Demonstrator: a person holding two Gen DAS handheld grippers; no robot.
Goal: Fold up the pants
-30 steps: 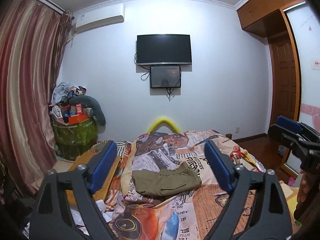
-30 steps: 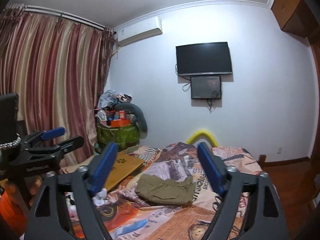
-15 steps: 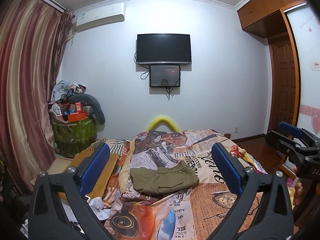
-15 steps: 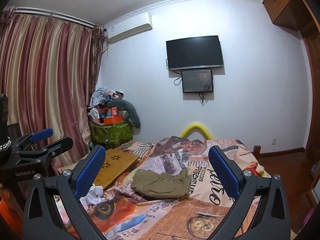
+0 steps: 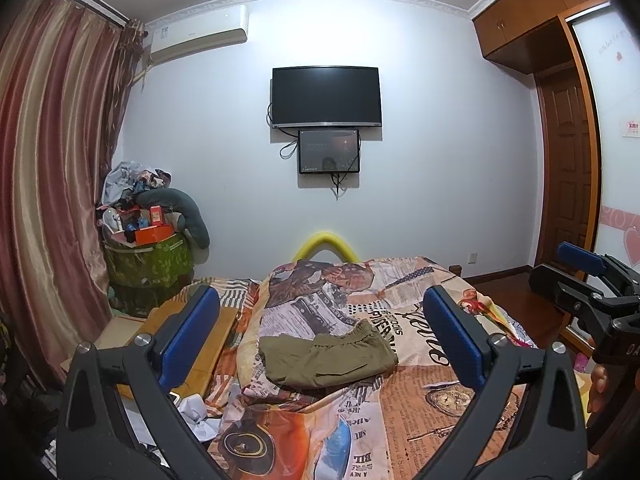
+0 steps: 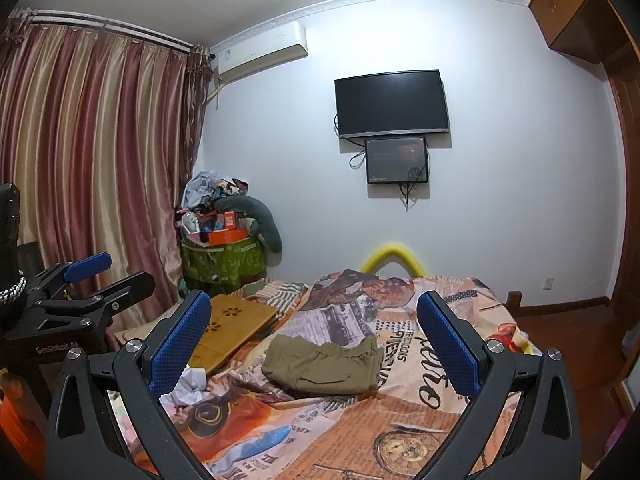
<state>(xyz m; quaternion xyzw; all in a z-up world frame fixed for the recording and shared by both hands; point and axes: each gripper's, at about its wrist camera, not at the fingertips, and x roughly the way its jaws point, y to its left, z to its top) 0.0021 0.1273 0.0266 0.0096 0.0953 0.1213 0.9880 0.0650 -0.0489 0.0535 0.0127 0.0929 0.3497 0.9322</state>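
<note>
Left wrist view: nearest the lens, the left gripper (image 5: pixel 320 336) stands wide open with nothing between its blue pads; the right gripper (image 6: pixel 314 338) is spread just as wide and empty too. Both hang short of the pants (image 5: pixel 326 356), not touching them. The olive pants lie beyond, already in a compact folded bundle on the printed bedspread (image 5: pixel 420 408), elastic waistband on the far side. They look soft, light and limp, likely to sag and slide apart if lifted by one layer. I would pinch through all layers at the bundle's near corners. Behind the pants, the television (image 5: pixel 326 96) hangs on the wall.
</note>
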